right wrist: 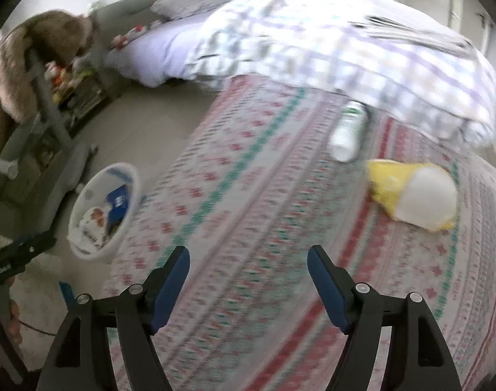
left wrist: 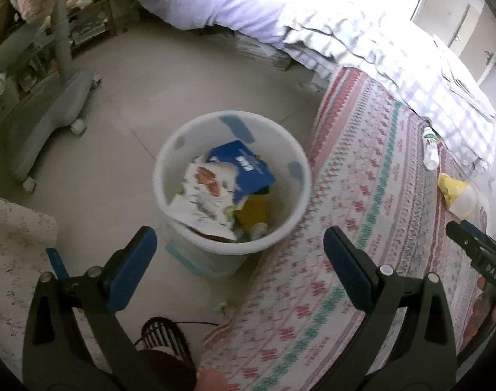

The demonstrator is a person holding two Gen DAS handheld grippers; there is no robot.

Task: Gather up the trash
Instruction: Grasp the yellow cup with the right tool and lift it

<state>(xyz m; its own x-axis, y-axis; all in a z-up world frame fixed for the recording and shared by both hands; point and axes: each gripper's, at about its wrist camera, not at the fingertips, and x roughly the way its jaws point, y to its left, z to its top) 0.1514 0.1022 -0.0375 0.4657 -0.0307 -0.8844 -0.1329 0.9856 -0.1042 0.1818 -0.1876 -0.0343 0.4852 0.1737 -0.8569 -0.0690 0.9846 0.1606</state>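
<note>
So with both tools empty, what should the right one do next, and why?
Probably move the right tool, open and empty, toward the yellow wrapper on the patterned bed cover. It lies nearer than the plastic bottle, and both remain outside the white bin that already holds trash.

Motion blur smears the patterned bed cover (right wrist: 248,195), the white plastic bottle (right wrist: 347,130) and the yellow-and-white wrapper (right wrist: 410,192). Lettering on the blue carton (left wrist: 244,169) in the white round bin (left wrist: 169,166) is unreadable; lower trash is hidden.
</note>
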